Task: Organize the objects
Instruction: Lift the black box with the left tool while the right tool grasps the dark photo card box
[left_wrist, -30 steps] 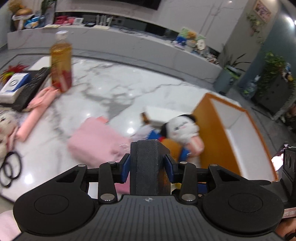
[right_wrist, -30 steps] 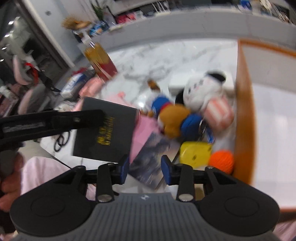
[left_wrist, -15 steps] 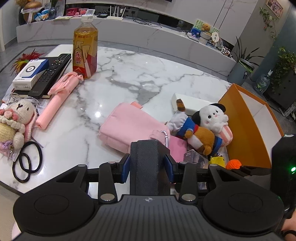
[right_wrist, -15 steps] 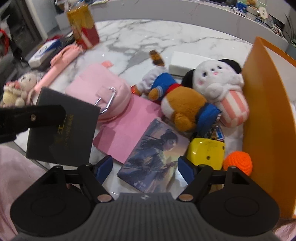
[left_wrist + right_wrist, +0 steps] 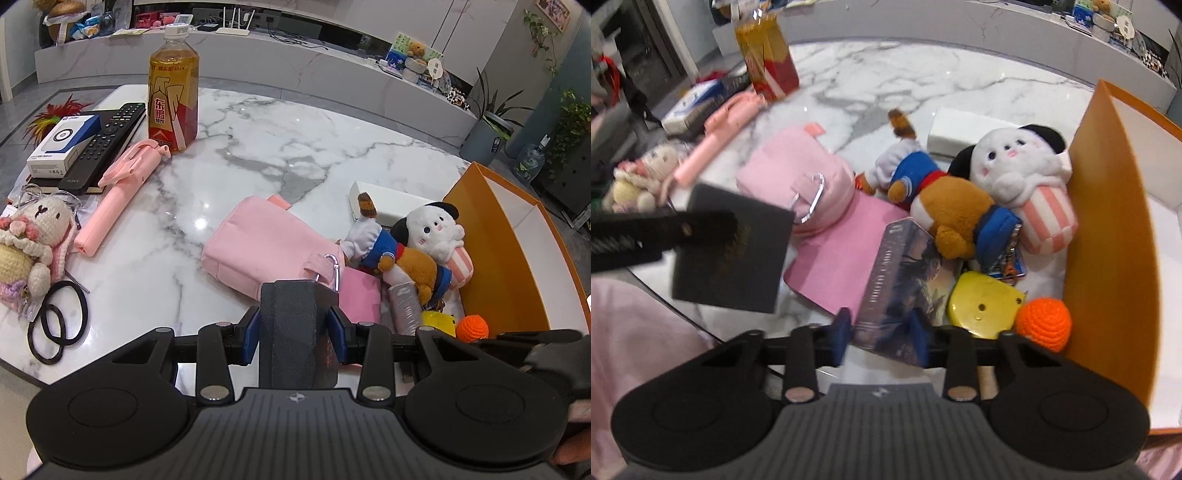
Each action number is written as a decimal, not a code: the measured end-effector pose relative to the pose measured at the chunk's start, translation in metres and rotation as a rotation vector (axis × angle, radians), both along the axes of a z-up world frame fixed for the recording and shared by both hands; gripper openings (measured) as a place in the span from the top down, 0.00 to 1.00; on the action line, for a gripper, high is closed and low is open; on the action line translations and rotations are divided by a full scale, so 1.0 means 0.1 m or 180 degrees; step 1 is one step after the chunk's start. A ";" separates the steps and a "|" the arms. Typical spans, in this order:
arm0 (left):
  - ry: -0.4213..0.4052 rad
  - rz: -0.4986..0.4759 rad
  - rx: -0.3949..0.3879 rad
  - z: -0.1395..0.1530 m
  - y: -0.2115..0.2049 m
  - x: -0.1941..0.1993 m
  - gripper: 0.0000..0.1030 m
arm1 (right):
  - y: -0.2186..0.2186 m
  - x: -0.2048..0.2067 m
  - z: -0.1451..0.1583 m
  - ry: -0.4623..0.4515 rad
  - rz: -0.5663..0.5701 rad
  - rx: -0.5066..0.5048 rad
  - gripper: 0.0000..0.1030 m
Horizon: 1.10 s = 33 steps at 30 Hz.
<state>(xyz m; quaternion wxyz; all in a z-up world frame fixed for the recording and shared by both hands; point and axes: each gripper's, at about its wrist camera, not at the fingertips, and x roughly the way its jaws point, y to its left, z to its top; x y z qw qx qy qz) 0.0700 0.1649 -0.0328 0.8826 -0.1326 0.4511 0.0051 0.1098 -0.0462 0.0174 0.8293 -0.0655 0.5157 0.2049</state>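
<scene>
My left gripper (image 5: 293,328) is shut on a black notebook (image 5: 291,332), held above the table's near edge; the notebook also shows in the right wrist view (image 5: 738,258). My right gripper (image 5: 882,332) is shut on an illustrated book (image 5: 905,273), tilted up off the table beside a pink notebook (image 5: 842,254). Around them lie a pink pouch (image 5: 266,247), two plush toys (image 5: 424,236), a yellow case (image 5: 982,302) and an orange crochet ball (image 5: 1043,323).
An orange box (image 5: 517,251) stands at the right, its wall against the toys. At the left are a tea bottle (image 5: 173,92), remote (image 5: 103,147), white-blue box (image 5: 62,144), pink selfie stick (image 5: 118,195), crochet bunny (image 5: 29,240) and hair ties (image 5: 55,325). A white box (image 5: 384,203) lies behind the toys.
My right gripper opened wide half a second ago, then closed on the illustrated book and tipped it up. My left gripper, still holding the black notebook, swung to face the table.
</scene>
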 end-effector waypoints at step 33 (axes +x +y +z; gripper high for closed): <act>0.0160 0.0017 0.0068 -0.07 -0.12 -0.07 0.63 | -0.39 0.05 0.24 0.0010 -0.0228 0.0337 0.77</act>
